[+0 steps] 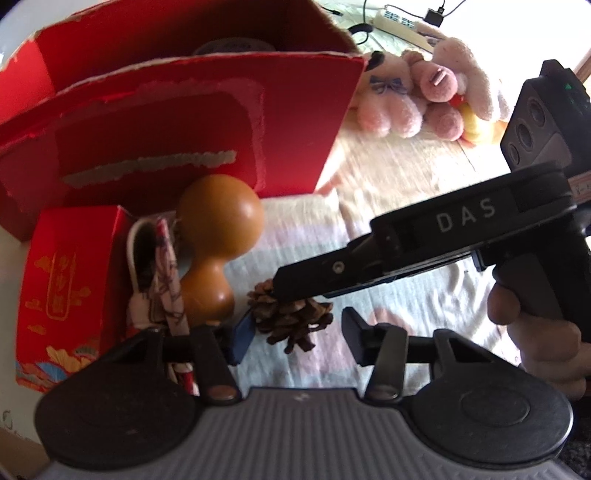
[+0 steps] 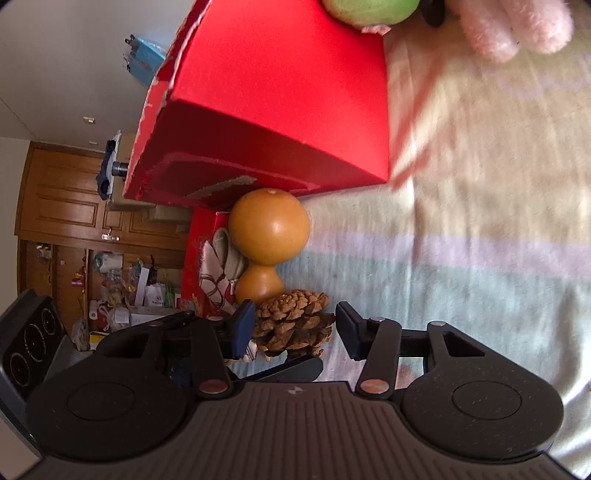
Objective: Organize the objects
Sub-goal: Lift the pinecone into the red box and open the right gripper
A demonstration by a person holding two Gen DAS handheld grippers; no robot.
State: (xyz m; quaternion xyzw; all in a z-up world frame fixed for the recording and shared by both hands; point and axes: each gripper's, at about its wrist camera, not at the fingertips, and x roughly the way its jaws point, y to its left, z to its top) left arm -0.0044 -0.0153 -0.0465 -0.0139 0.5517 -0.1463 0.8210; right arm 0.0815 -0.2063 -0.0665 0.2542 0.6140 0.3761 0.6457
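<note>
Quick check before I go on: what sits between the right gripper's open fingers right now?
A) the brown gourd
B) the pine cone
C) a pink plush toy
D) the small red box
B: in the right wrist view the pine cone sits between the open fingers of the right gripper, with the gourd just beyond it.

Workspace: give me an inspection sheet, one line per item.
Surface: striped cloth.
Job's things: pine cone between the open fingers of the right gripper; gourd beside it; big red box behind.
Clutter: small red box; plush toys.
Grippers: left gripper open, holding nothing.
Cables: power strip with cords.
Surroundings: wooden cabinets.
</note>
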